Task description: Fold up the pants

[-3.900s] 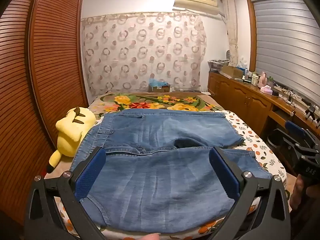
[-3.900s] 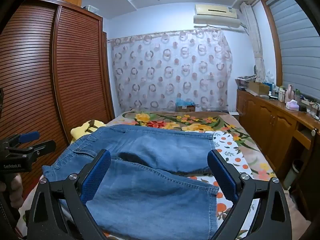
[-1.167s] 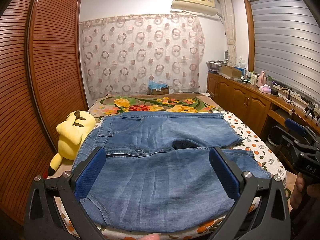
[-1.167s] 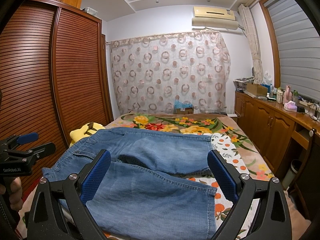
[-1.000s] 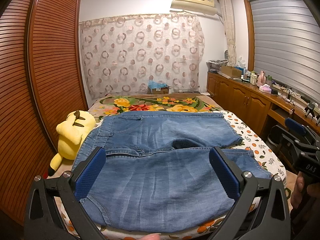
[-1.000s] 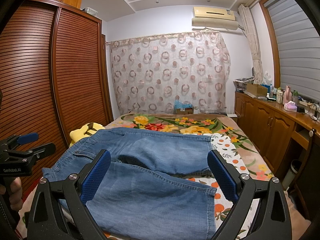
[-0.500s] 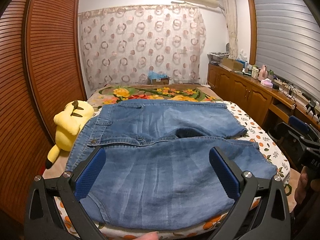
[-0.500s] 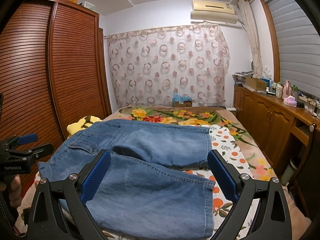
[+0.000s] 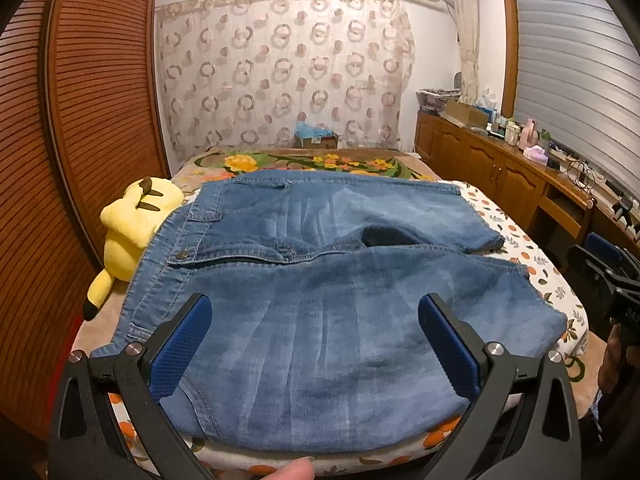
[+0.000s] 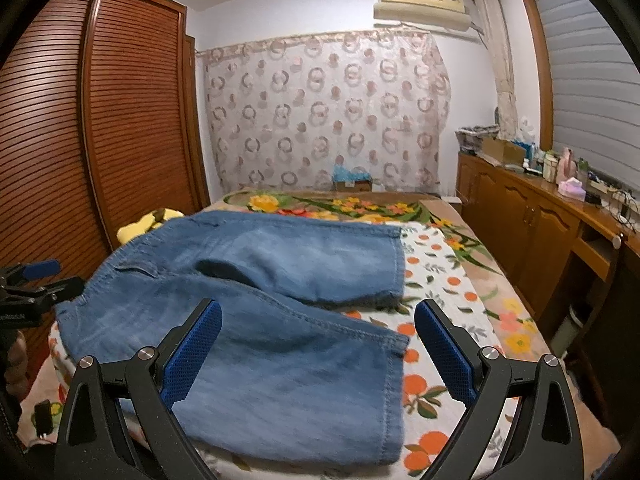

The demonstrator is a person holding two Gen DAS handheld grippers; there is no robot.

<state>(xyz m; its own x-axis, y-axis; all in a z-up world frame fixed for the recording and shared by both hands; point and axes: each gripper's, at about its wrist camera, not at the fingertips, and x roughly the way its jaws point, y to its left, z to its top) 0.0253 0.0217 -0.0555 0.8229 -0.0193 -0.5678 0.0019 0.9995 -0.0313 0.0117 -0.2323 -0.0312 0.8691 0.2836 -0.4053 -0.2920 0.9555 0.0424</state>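
Left wrist view: left gripper (image 9: 314, 344) spread wide, gripping nothing, above denim pants (image 9: 320, 280) lying flat across the bed (image 9: 552, 280), yellow plush toy (image 9: 128, 232) beside the waistband. Right wrist view: right gripper (image 10: 318, 350) likewise wide apart, over the near leg's hem

Both wrist cameras are looking from the near edge of the bed (image 9: 532, 256) toward the curtain (image 10: 324, 116), sharing the spread pants (image 9: 320, 280) close below.
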